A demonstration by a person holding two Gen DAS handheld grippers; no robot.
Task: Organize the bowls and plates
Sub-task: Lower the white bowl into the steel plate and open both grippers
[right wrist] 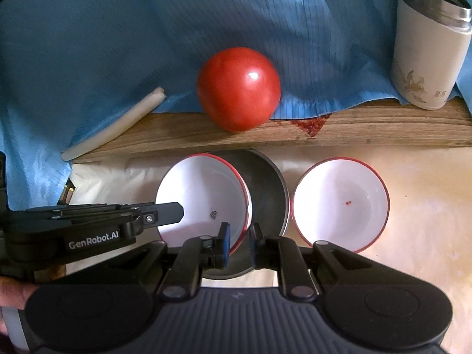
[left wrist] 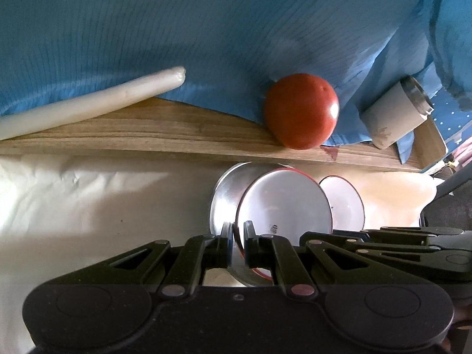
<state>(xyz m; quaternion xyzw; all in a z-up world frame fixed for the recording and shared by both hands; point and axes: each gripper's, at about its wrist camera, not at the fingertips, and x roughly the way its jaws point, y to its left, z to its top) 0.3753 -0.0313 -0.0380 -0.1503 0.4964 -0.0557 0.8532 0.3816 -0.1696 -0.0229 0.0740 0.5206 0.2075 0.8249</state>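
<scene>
Cloth, blue and ribbed, is draped behind a wooden ledge, on which a pale candle lies at the left, a red tomato sits in the middle and a white flask stands at the right. Below the ledge, on a cream sheet, a red-rimmed white bowl is held tilted inside a dark metal bowl. The left gripper is clamped on the white bowl's rim. The right gripper is closed on the near rims of both bowls. A second red-rimmed bowl is seen just beside the metal bowl, to its right.
</scene>
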